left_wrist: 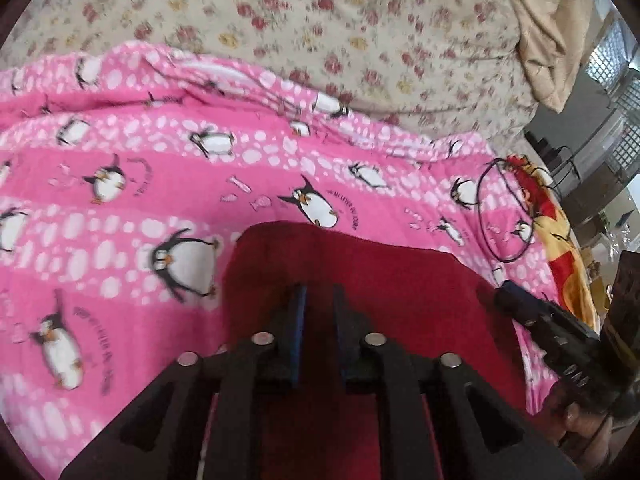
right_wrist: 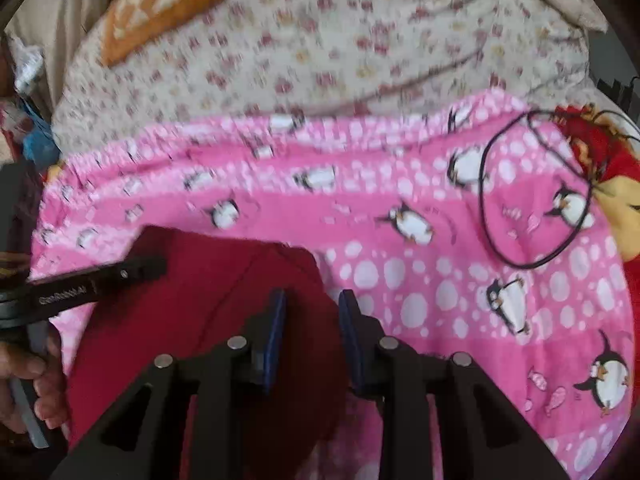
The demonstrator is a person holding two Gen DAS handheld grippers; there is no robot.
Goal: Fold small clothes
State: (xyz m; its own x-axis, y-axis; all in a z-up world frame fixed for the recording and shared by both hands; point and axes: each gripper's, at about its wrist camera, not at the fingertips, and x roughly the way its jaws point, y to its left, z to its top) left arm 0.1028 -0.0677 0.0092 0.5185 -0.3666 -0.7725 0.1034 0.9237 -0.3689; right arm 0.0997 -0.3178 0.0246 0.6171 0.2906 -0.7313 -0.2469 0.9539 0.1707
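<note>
red garment (left_wrist: 360, 280) | dark red, soft cloth, partly folded | lying flat on pink penguin blanket (left_wrist: 120, 200)

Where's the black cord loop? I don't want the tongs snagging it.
The cord loop lies on the pink penguin blanket at its far right, next to the red-and-yellow fabric, up and right of the red garment in both views.
</note>
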